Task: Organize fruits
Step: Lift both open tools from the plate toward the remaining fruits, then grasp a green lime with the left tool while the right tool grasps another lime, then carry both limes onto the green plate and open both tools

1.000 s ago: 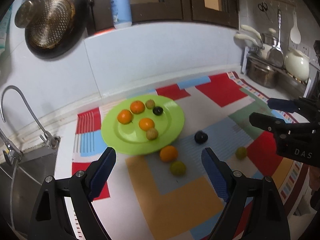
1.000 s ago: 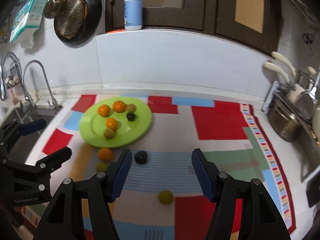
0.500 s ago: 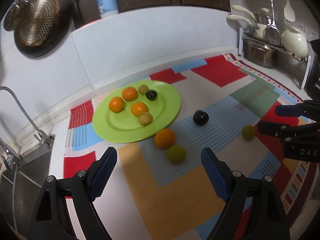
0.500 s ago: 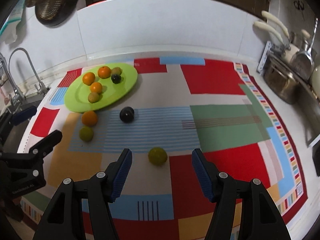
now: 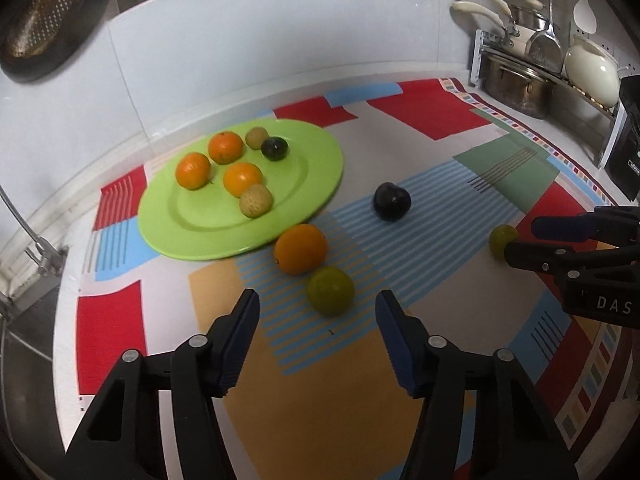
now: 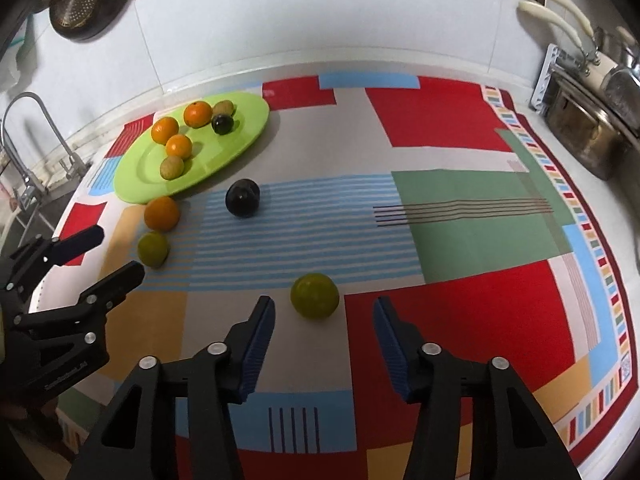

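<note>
Kitchen worktop (image 5: 120, 360) under a patchwork mat: fruit still loose off the green plate (image 5: 312, 168).
Left wrist: left tongs (image 5: 318, 316) gape empty before a green fruit (image 5: 330, 290) touching an orange (image 5: 301, 248); closing may nudge either rolling. Right wrist: right tongs (image 6: 324, 320) gape empty; a mid-mat green fruit (image 6: 315, 295) could squirt out.

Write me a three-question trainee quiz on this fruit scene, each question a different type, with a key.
1. True or false: the green plate holds six fruits.
2. How many fruits lie on the mat, off the plate?
3. Multiple choice: the fruit nearest the open right gripper is A) the orange, B) the dark plum, C) the lone green fruit.

Key: 1 true; 2 four; 3 C.
</note>
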`<state>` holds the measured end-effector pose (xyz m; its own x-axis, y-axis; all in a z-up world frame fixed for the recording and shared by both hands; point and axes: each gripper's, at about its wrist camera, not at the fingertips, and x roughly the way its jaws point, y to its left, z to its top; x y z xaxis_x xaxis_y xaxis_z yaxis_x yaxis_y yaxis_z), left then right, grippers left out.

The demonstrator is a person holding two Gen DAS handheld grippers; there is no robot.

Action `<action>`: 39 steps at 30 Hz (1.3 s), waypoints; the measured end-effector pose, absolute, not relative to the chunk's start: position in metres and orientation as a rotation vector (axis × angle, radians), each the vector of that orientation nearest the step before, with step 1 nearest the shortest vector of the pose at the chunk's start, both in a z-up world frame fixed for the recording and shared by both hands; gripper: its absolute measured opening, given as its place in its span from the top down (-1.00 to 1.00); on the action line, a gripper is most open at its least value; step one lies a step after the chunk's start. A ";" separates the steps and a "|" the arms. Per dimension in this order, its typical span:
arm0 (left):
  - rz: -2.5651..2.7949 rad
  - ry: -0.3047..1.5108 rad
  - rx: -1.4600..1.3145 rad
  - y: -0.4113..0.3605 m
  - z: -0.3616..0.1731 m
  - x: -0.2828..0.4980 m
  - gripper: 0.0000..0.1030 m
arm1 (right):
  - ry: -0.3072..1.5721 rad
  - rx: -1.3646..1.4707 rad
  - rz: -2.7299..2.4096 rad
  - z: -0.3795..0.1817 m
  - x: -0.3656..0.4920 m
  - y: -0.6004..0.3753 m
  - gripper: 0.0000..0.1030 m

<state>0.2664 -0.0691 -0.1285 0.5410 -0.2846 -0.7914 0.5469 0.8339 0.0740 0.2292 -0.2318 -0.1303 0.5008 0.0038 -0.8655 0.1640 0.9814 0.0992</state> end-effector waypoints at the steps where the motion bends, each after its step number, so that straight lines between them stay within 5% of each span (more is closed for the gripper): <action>1: -0.507 0.876 0.329 -0.070 -0.130 0.268 -0.05 | 1.046 0.177 -0.093 -0.132 0.230 -0.232 0.10; 19: -0.532 0.950 0.259 -0.077 -0.146 0.285 0.41 | 1.062 0.190 -0.045 -0.145 0.245 -0.232 0.42; 39: -0.533 0.884 0.243 -0.068 -0.120 0.269 0.43 | 0.975 0.148 0.027 -0.120 0.239 -0.217 0.43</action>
